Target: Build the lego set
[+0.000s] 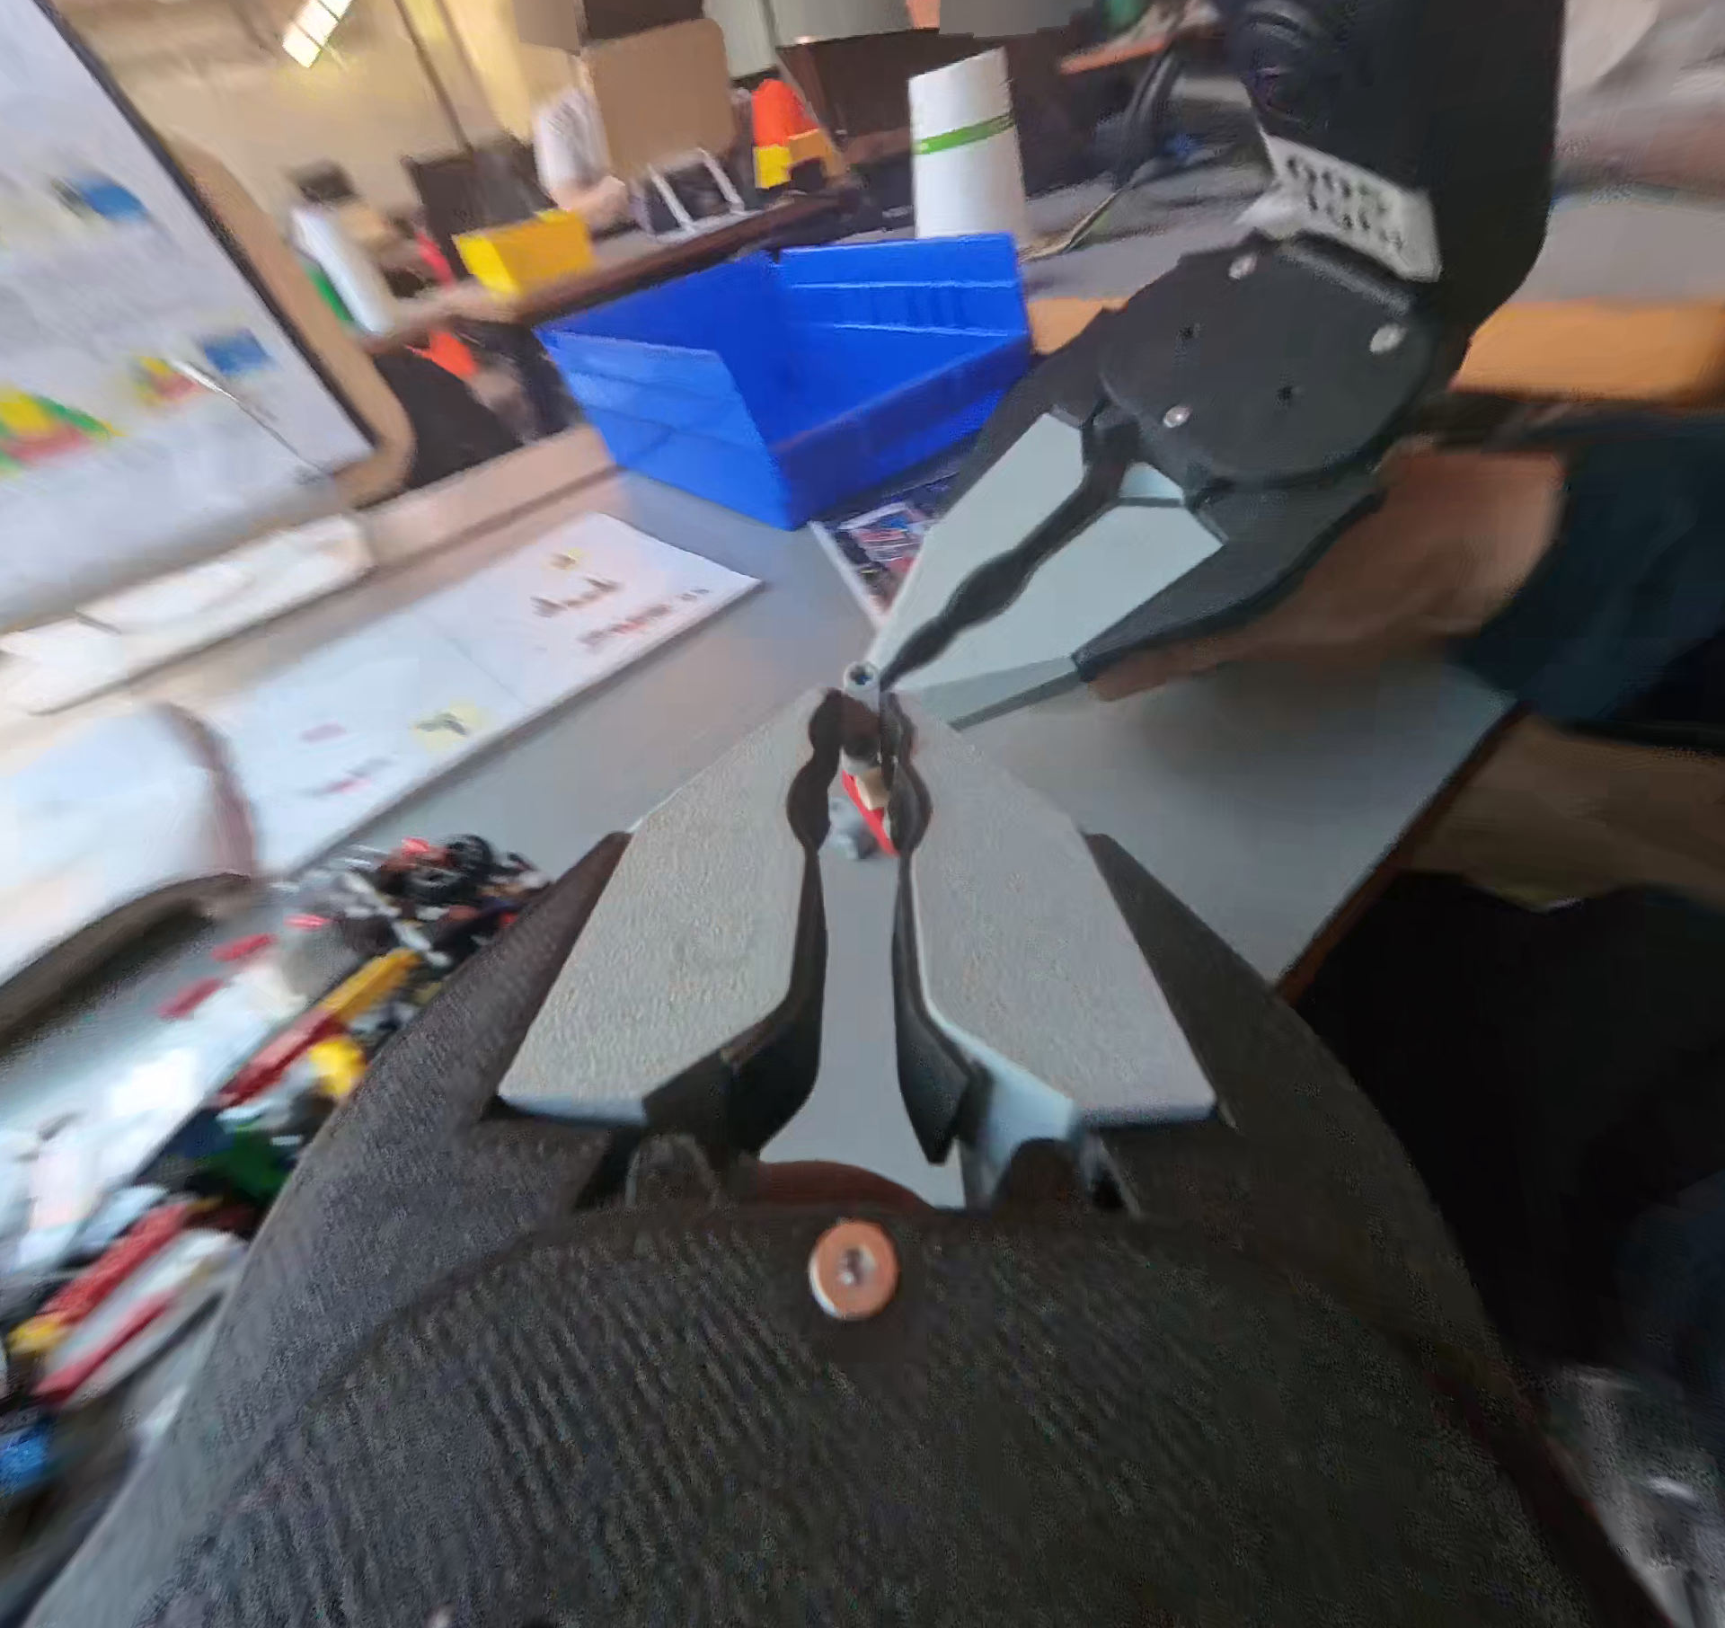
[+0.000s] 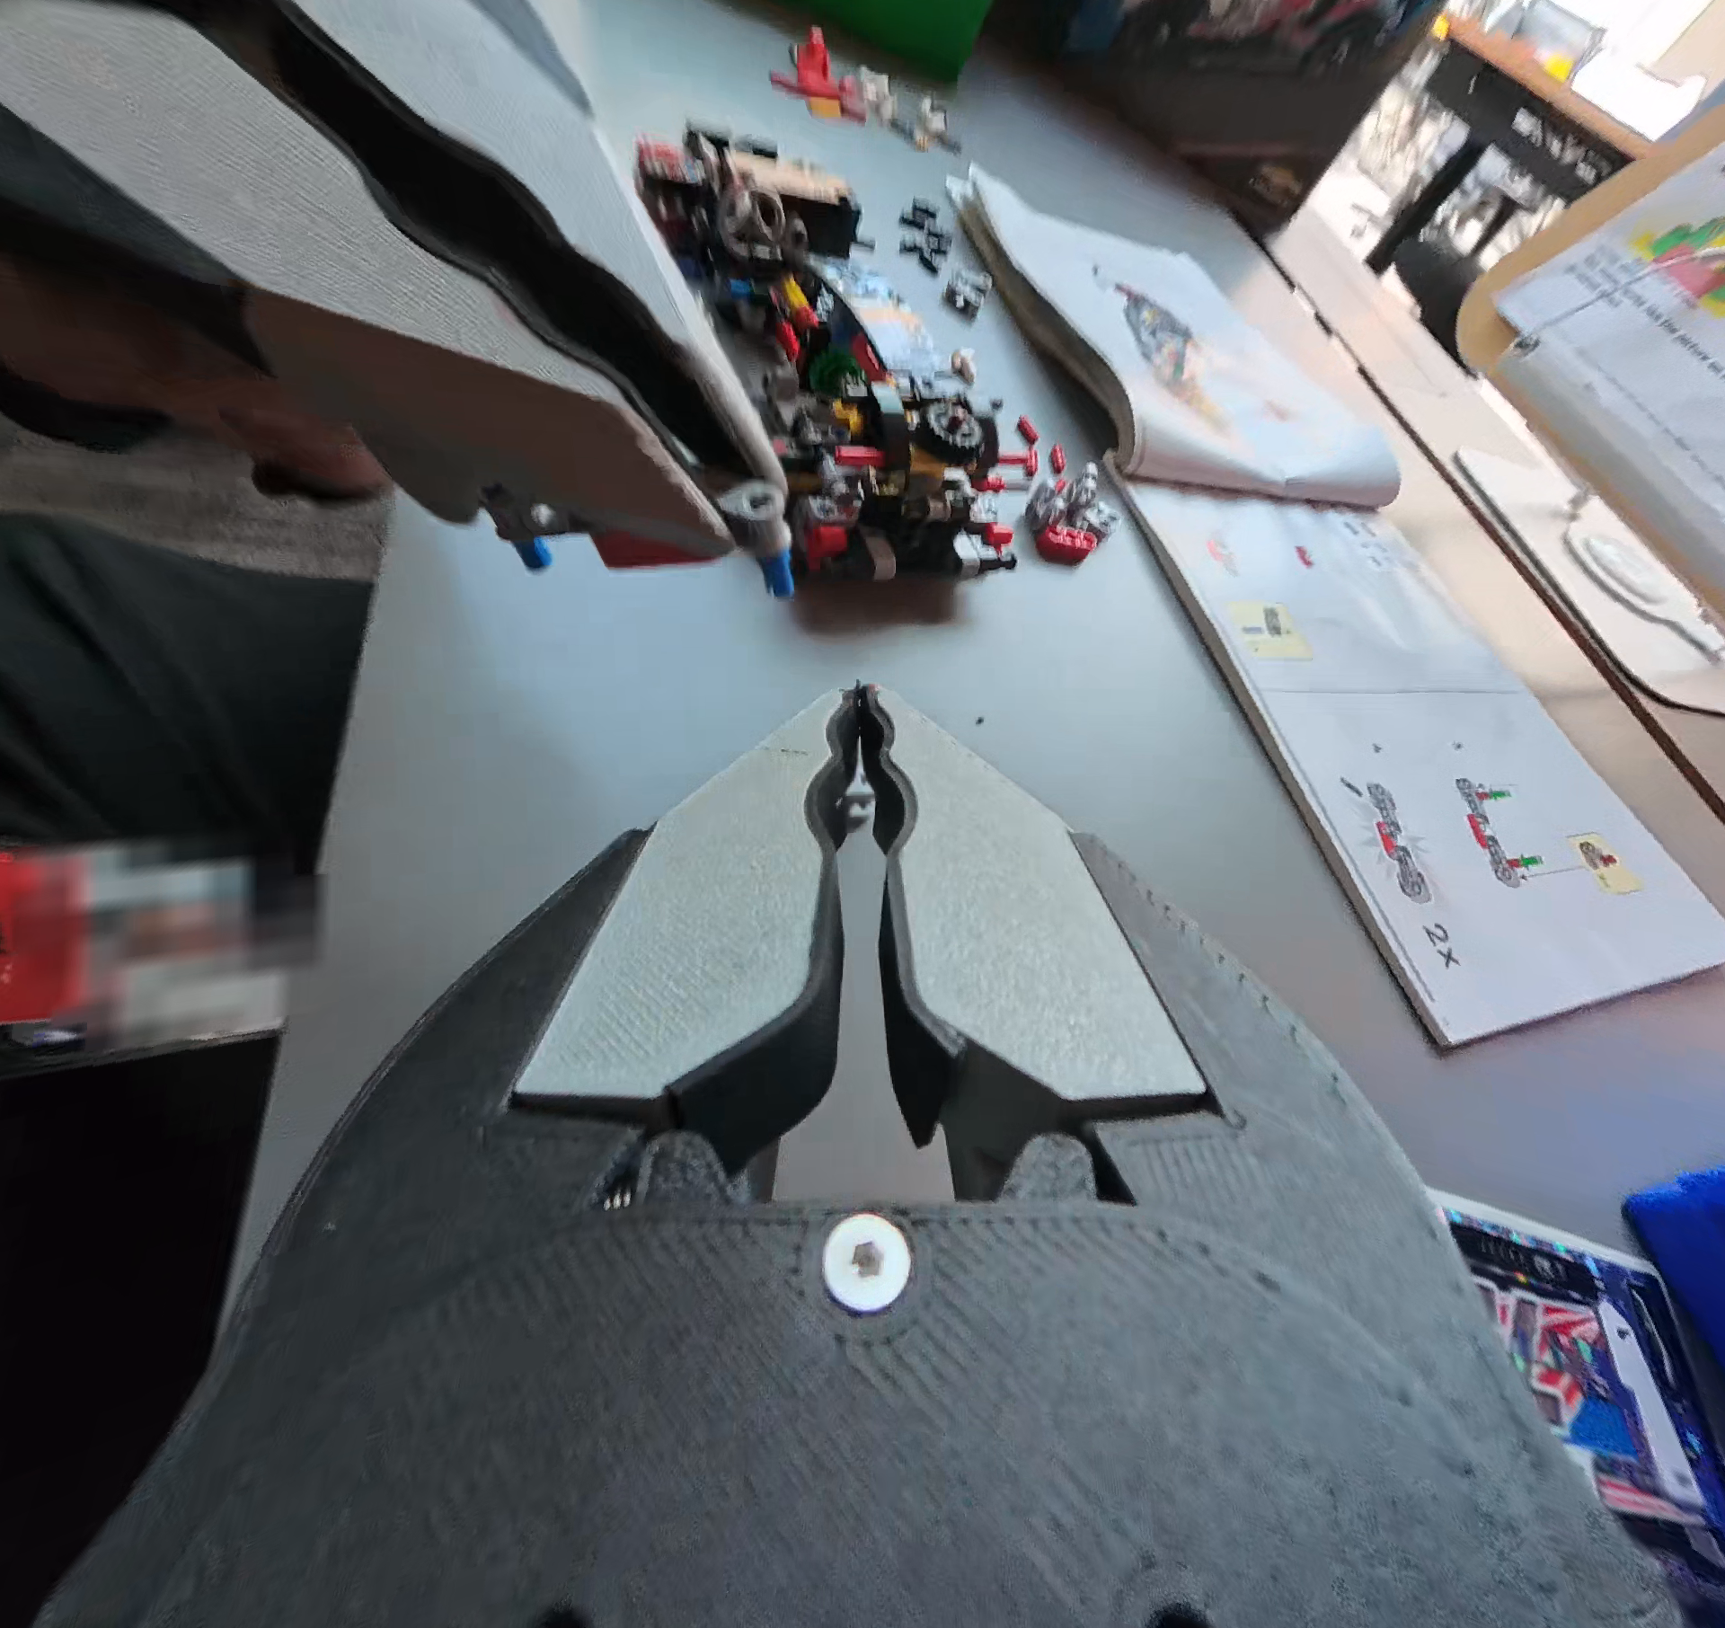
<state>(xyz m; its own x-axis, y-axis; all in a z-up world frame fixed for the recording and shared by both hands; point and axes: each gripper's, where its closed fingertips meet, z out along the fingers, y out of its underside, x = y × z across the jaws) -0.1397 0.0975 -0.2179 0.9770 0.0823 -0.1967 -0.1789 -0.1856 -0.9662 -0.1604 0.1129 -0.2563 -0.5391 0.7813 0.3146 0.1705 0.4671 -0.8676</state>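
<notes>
- Left gripper (image 1: pixel 863 715): narrow, clamped on a small brick piece (image 1: pixel 857 682) of grey and red parts with blue pins, raised off the table (image 2: pixel 560 696); grey end poking out past the tips, probably to leave it free for joining.
- Right gripper (image 2: pixel 861 696): closed tip to tip, nose just beside that grey end; anything pinched at the very tips too small to tell.
- Both held tip to tip in mid-air, likely for fine fitting with a clear view.
- Pile (image 2: pixel 868 426) of loose and half-built parts just beyond the left gripper, seemingly kept within easy reach.
- Booklet (image 2: pixel 1400 743) open flat, ahead and right of the right gripper, pages up, apparently for glancing at the drawn steps.
- Blue bin (image 1: pixel 793 370) farther off, beyond the left gripper's tips.
- Writing: booklet pages bearing small diagrams and a few marks; no brand legible; sheets at the table's edge too blurred to read.
</notes>
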